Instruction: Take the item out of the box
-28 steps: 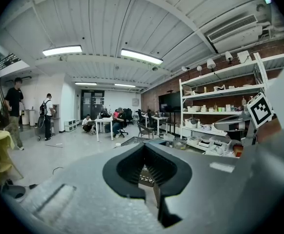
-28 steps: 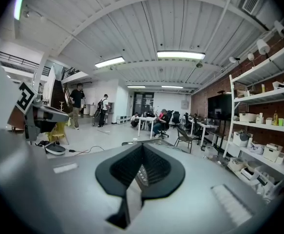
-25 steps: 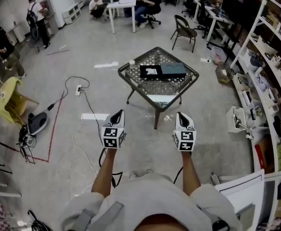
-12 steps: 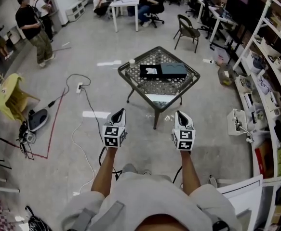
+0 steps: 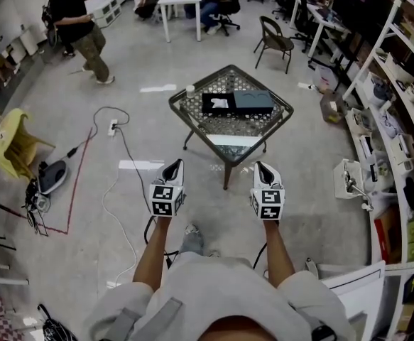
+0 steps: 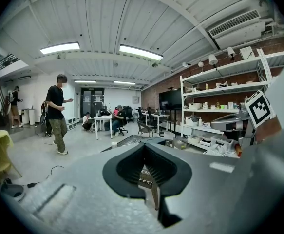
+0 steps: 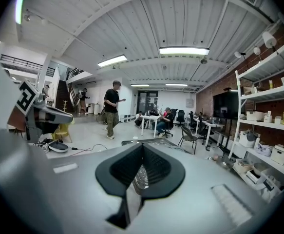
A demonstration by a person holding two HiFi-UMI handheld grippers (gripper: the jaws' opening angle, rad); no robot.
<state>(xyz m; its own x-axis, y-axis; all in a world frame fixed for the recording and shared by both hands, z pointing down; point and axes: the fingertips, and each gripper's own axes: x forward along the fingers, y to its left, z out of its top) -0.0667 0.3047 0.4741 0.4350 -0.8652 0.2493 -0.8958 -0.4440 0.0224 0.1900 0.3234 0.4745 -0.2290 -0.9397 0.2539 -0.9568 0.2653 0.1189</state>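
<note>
A small metal-mesh table [image 5: 192,109] stands a few steps ahead on the concrete floor. On it lies an open black box [image 5: 210,105] with a white item [image 5: 221,103] inside, and its dark lid [image 5: 253,101] lies beside it to the right. My left gripper [image 5: 173,165] and right gripper [image 5: 260,167] are held side by side at waist height, short of the table, both shut and empty. In the left gripper view the left gripper's [image 6: 144,146] jaws meet over the distant table [image 6: 130,140]. In the right gripper view the right gripper's [image 7: 142,146] jaws are likewise pressed together.
A white cup [image 5: 190,89] stands at the table's left corner. A cable [image 5: 118,158] snakes over the floor on the left, near a yellow chair [image 5: 11,144]. Shelves [image 5: 398,112] line the right wall. A person [image 5: 79,20] walks at the far left; a folding chair [image 5: 272,41] stands behind the table.
The table has drifted slightly nearer in view. The walking person has crossed from the far left toward the middle. Both grippers stay shut and level.
</note>
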